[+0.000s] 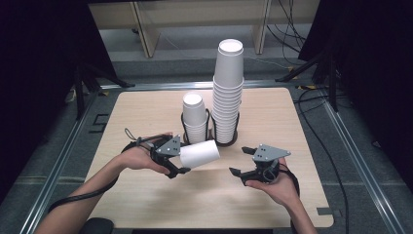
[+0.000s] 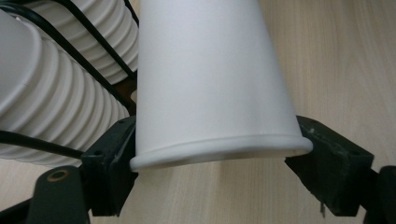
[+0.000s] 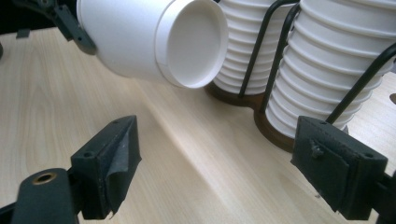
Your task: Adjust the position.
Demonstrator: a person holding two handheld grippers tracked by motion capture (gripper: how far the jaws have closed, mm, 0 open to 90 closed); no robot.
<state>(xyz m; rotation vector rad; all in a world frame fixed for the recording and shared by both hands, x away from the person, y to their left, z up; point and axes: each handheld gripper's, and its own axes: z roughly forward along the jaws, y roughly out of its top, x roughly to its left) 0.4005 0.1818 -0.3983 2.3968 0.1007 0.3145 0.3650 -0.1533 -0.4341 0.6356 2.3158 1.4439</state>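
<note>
Dark room w/ cables on the floor; a light wood desk (image 1: pixel 146 105) carries two wire racks of nested white paper cups — a short stack (image 1: pixel 195 119) on the left, a tall stack (image 1: pixel 228 95) just beside it on the right.

Left hand-held gripper (image 1: pixel 181 163) is clamped on a single paper cup (image 1: pixel 199 154), gripping it at the rim end. The cup lies on its side in the air, just in front of the racks, base pointing toward the right hand. In the left gripper view the jaws squeeze the rim (image 2: pixel 219 151) from both sides.

Right hand-held gripper (image 1: pixel 242 161) hangs near the desk, jaws apart, nothing between them, facing the cup's base (image 3: pixel 194 44).

Judgement: step in hand looks like a hand-over or re-grip of the loose cup. To do it well — bring the right jaws square onto the cup wall near the base, close gently so the paper doesn't crush, and let go w/ the left only once the right has it. Keep clear of the racks; a nudge could tip the tall stack.
</note>
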